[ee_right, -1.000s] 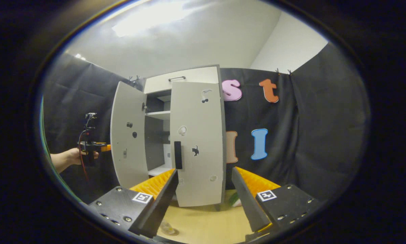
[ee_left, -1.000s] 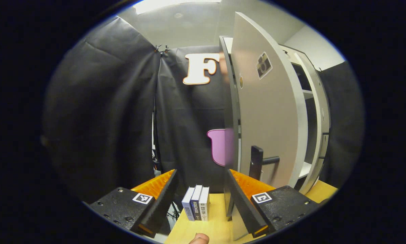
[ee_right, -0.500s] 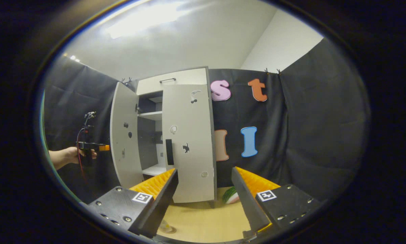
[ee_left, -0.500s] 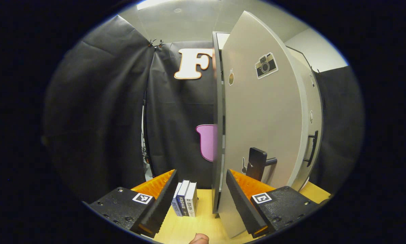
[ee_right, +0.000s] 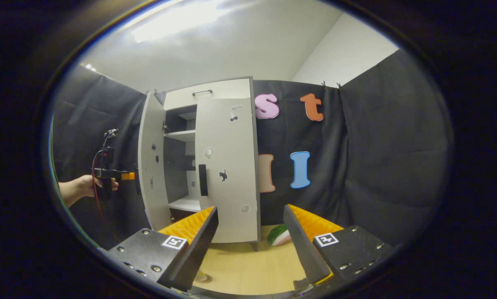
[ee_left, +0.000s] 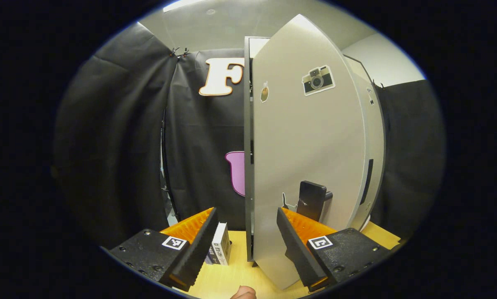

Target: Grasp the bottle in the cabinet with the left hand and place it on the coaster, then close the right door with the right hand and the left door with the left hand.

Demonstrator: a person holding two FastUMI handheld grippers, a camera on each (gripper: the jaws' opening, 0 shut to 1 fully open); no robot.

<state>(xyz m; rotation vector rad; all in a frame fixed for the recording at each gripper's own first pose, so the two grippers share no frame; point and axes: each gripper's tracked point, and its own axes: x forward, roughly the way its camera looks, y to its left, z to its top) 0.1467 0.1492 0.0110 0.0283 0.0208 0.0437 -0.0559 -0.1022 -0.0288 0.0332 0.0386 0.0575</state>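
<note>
With the left door (ee_left: 306, 166) swung partway toward the cabinet (ee_right: 209, 93), outer face just ahead of the left gripper (ee_left: 246, 245), fingers spread, pinching nothing. Right door (ee_right: 227, 174) shut against the cabinet; right gripper (ee_right: 250, 245) spread too, well back from it. Bottle's place: cannot tell.
</note>
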